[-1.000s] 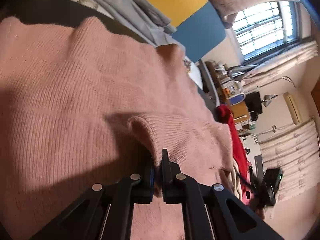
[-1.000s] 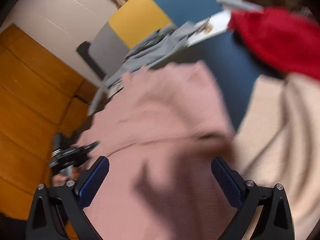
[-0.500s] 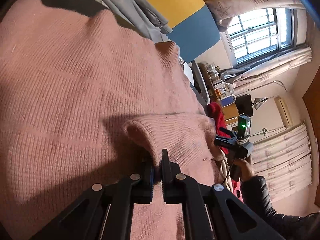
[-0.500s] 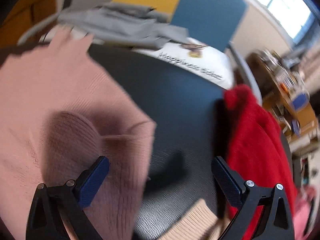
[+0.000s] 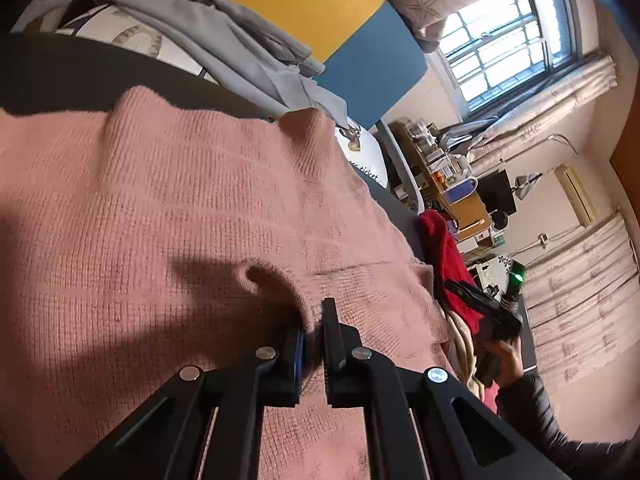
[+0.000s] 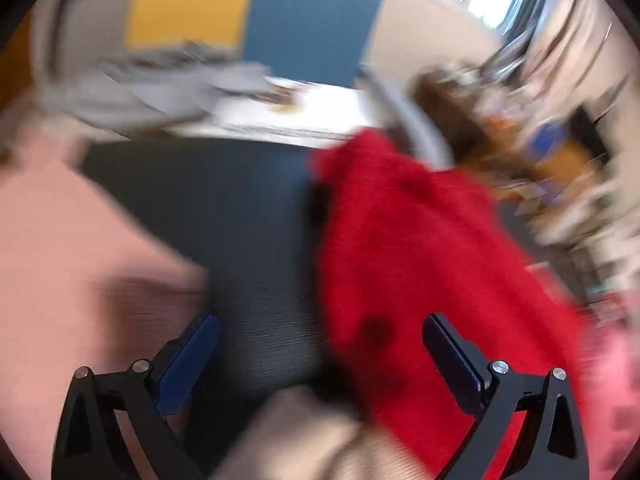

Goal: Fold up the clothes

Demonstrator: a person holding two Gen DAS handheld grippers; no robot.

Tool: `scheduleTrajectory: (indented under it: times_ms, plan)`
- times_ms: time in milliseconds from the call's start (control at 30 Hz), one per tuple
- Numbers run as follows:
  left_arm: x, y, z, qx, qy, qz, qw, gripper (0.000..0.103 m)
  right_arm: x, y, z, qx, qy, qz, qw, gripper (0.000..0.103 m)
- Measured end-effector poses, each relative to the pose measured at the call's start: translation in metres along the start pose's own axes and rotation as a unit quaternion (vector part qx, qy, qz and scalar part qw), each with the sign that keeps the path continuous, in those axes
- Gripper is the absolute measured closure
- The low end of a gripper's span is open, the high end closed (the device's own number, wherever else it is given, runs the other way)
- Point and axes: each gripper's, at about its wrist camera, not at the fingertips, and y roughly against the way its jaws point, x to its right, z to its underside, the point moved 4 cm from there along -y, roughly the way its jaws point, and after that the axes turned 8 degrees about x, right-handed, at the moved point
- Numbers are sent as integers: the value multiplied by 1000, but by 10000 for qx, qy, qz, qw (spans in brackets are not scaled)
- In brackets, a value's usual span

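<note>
Pinching a raised fold of the pink sweater (image 5: 192, 208), the left gripper (image 5: 314, 334) is clamped on the knit, which lies spread over the dark table (image 6: 240, 208); the right gripper (image 6: 320, 344) hangs wide apart and empty, its view blurred. Judging by this, a fold is in hand; carrying it over calls for a clear landing. At 3 o'clock a red garment (image 6: 420, 248) and beige knit (image 6: 304, 436) crowd the edge; grey clothes (image 5: 240, 52) lie at 12
</note>
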Motion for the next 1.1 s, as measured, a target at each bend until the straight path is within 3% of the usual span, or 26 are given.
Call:
scheduleTrajectory:
  times_ms: [100,233,300,333,400,500,567,633,833,1000,1067,1100]
  plan:
    - [-3,0,0,4,84,24,10000,97,-38,14,-2,68,299,-880,9957,0]
    - [-2,2,0,3,2,6,10000,97,-60,2,-2,-42,513,-833,9952,2]
    - [-1,2,-2,-6,-92,-6,10000,97,-60,-10,0,-199,476,-726,9960,22]
    - [1,2,-4,-7,-167,-15,9999,97,-60,-16,1,-277,457,-672,9963,40]
    - [5,1,-6,-8,-330,-53,9994,97,-61,-28,3,-433,420,-564,9966,46]
    - [11,-2,-10,5,-587,-120,9982,97,-57,-30,2,-542,141,-755,9956,52]
    - [16,0,-13,71,-736,-114,9972,97,-59,-27,1,-500,243,-759,9956,73]
    - [25,5,-20,208,-875,20,9959,97,-62,-23,0,-422,435,-662,9960,83]
    - [50,13,-48,731,-1117,161,9909,97,-51,-28,-4,-240,539,-182,9981,84]
    - [31,-7,-59,439,-915,-294,9944,97,-39,-42,-7,-198,541,292,9979,82]
    - [3,-11,-59,379,-428,-427,9975,87,-33,-43,-7,-157,458,517,9975,53]
    - [-10,-9,-58,359,-165,-416,9984,83,-28,-43,-7,-133,351,613,9974,46]
